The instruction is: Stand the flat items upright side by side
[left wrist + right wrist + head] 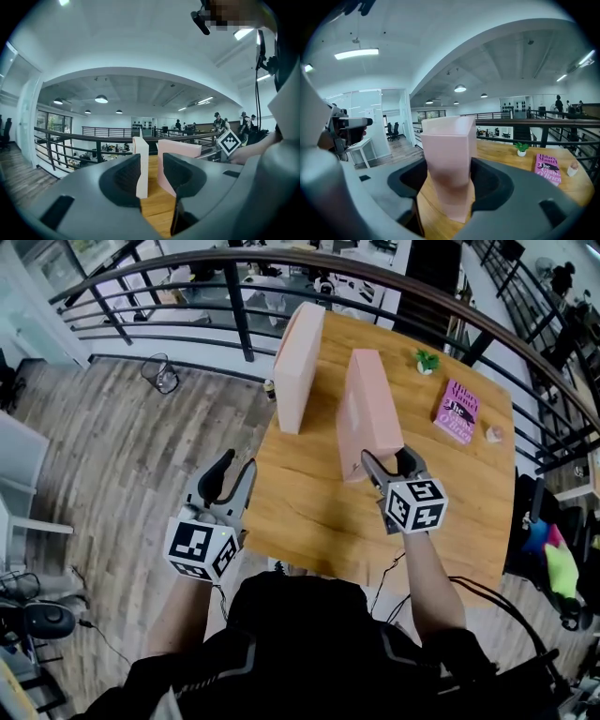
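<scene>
Two grippers: left gripper [234,472] slack, empty, off the table [309,512] edge; right gripper [388,465] clamped on near box [367,409].
Near box: upright mid-table; likely light, stiff, smooth; grip its broad faces low.
Far box [300,367]: upright, beside it, apart.
Book [457,412]: flat, far right.

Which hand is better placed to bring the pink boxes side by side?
Probably the right gripper: it clamps the nearer pink cardboard box. The left gripper hangs empty off the wooden table's edge, apart from the farther pink box.
</scene>
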A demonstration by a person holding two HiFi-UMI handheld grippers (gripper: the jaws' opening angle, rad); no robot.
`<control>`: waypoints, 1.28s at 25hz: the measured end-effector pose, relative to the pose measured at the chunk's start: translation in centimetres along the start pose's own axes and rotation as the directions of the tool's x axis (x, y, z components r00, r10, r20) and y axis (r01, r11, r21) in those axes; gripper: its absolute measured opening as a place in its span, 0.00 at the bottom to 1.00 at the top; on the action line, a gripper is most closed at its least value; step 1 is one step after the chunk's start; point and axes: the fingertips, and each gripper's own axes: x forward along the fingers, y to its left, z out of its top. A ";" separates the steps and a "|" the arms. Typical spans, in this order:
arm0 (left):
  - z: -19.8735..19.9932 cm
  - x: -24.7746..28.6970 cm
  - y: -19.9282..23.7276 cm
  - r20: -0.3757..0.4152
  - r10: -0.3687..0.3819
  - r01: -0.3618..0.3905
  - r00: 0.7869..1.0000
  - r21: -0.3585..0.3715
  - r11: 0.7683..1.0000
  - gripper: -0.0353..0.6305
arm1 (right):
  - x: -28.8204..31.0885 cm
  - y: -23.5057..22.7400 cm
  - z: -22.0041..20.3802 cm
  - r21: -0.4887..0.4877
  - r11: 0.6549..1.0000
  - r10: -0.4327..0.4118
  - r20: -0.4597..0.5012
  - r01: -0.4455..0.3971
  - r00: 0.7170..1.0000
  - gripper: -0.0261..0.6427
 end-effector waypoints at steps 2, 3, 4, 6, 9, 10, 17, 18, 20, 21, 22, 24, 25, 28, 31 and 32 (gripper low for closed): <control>0.2 -0.5 1.4 0.001 0.004 -0.004 1.000 0.017 1.000 0.30 | 1.8 0.7 0.8 0.006 1.000 -0.016 0.007 0.016 1.000 0.48; 0.2 -0.8 2.2 -0.003 0.006 -0.006 1.000 0.023 1.000 0.30 | 2.7 1.0 1.1 0.011 1.000 -0.026 0.009 0.026 1.000 0.48; 0.1 -1.0 2.9 -0.008 0.009 -0.009 1.000 0.027 1.000 0.30 | 3.5 1.3 1.3 0.017 0.999 -0.035 0.011 0.034 0.999 0.48; 0.0 -1.6 4.4 -0.016 0.017 -0.017 1.000 0.027 0.999 0.30 | 4.9 1.8 1.8 0.024 0.999 -0.048 0.016 0.047 0.999 0.48; 0.2 -2.6 6.3 -0.010 0.029 -0.028 1.000 0.030 0.999 0.30 | 7.0 2.2 2.7 0.035 0.997 -0.065 0.022 0.064 0.998 0.48; 0.2 -2.8 6.9 -0.009 0.032 -0.032 0.999 0.029 0.999 0.30 | 7.7 2.3 3.0 0.039 0.997 -0.074 0.024 0.073 0.997 0.48; 0.0 -3.7 11.1 0.002 0.048 -0.048 0.999 -0.025 0.999 0.30 | 11.9 2.7 4.7 0.085 0.982 -0.175 0.048 0.170 0.983 0.48; 0.1 -3.7 11.3 0.002 0.045 -0.045 0.999 -0.021 0.999 0.30 | 12.4 2.7 5.0 0.089 0.980 -0.185 0.052 0.179 0.981 0.48; 0.1 -3.7 11.6 0.002 0.043 -0.043 0.999 -0.011 0.999 0.30 | 13.4 2.7 5.3 0.091 0.977 -0.199 0.062 0.193 0.978 0.48; 0.1 -3.7 11.8 0.003 0.043 -0.043 0.999 -0.008 0.999 0.30 | 13.9 2.8 5.5 0.092 0.976 -0.206 0.067 0.200 0.976 0.49; 0.3 -3.6 12.0 0.006 0.045 -0.045 0.999 -0.005 0.999 0.30 | 14.4 2.8 5.6 0.095 0.974 -0.213 0.070 0.206 0.975 0.49; 0.6 -3.4 12.2 0.014 0.043 -0.043 0.999 -0.001 0.999 0.30 | 15.0 2.8 6.0 0.105 0.971 -0.223 0.070 0.215 0.972 0.49; 0.7 -3.4 12.2 0.017 0.040 -0.040 0.999 -0.003 0.999 0.30 | 15.3 2.8 6.1 0.108 0.971 -0.223 0.067 0.215 0.973 0.49; 0.8 -3.7 12.4 0.026 0.040 -0.039 0.999 -0.034 0.999 0.30 | 15.6 3.1 6.2 0.112 0.976 -0.193 0.065 0.185 0.979 0.51; 1.1 -3.9 13.0 0.033 0.052 -0.051 0.998 -0.040 0.998 0.30 | 15.3 3.5 5.7 0.134 0.984 -0.124 0.062 0.115 0.990 0.51; 1.2 -4.0 13.2 0.036 0.054 -0.053 0.998 -0.037 0.998 0.30 | 15.2 3.5 5.4 0.126 0.987 -0.109 0.056 0.101 0.993 0.52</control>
